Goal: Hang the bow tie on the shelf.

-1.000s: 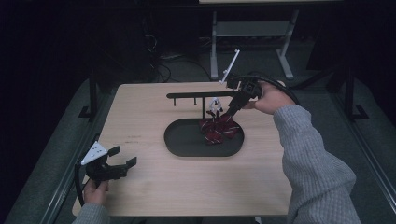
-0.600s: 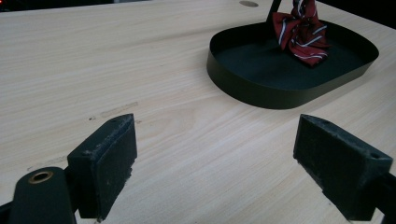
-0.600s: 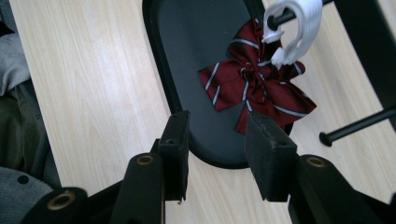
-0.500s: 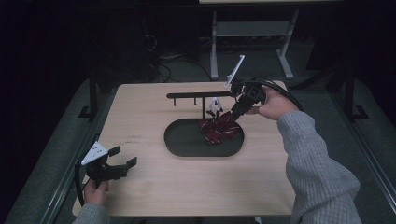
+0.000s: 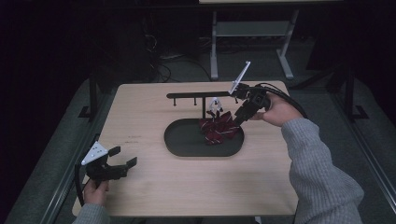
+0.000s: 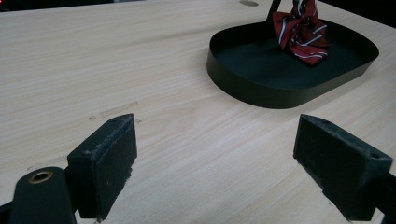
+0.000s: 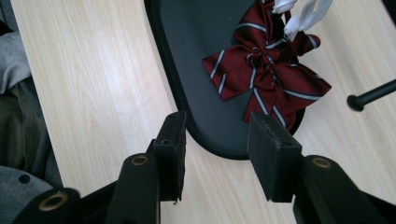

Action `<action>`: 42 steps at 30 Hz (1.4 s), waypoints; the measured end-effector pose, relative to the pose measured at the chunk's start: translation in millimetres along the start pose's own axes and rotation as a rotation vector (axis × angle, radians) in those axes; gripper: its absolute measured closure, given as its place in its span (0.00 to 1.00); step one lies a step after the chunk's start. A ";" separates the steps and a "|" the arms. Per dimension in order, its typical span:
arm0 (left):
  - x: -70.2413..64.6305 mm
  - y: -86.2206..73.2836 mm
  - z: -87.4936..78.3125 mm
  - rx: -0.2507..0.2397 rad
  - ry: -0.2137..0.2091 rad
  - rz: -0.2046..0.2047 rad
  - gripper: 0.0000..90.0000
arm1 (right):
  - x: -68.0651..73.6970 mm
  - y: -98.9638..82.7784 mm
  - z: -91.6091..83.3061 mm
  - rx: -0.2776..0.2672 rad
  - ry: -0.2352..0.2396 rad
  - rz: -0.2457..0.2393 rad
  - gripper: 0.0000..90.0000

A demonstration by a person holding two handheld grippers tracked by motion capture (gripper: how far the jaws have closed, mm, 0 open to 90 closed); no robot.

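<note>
A dark red bow tie (image 5: 218,128) with white stripes lies in the right part of a black oval tray (image 5: 187,142), and a white strap (image 5: 215,105) rises from it toward a black rack (image 5: 196,95). My right gripper (image 5: 237,119) hovers at the bow tie's right side. In the right gripper view its jaws (image 7: 217,135) are open over the tray rim (image 7: 168,70), just short of the bow tie (image 7: 268,81), with nothing between them. My left gripper (image 5: 122,157) rests open at the table's front left. Its jaws (image 6: 215,154) point at the tray (image 6: 280,88) and the bow tie (image 6: 301,30).
The rack's horizontal bar runs behind the tray, and one rod end (image 7: 371,95) pokes in close to the bow tie. Bare wooden tabletop (image 5: 140,116) surrounds the tray. A metal frame (image 5: 247,28) stands on the dark floor beyond the table.
My right gripper has shifted slightly to the right and back from the bow tie. The left gripper has stayed still.
</note>
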State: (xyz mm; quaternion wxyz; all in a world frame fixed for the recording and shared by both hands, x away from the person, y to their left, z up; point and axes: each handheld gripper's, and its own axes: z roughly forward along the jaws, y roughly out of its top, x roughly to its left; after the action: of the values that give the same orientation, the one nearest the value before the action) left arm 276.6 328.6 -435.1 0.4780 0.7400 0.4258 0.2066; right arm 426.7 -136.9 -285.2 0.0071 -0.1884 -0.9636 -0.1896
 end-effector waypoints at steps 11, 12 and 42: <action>-0.3 0.1 0.0 0.001 0.003 0.001 0.14 | 1.8 -15.7 8.1 -0.009 0.007 0.021 0.61; -0.3 0.1 -0.1 0.001 0.002 0.002 0.14 | 2.1 -16.8 8.9 -0.009 0.007 0.020 0.61; -1.2 -0.3 0.9 0.007 0.000 0.009 0.14 | 6.8 -44.6 29.2 -0.025 0.022 0.053 0.57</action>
State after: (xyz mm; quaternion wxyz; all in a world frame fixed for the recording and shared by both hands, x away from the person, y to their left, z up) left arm 276.5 327.2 -435.7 0.4744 0.7434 0.4234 0.2074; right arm 405.7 -162.0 -327.9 0.0203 -0.2120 -0.9556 -0.2035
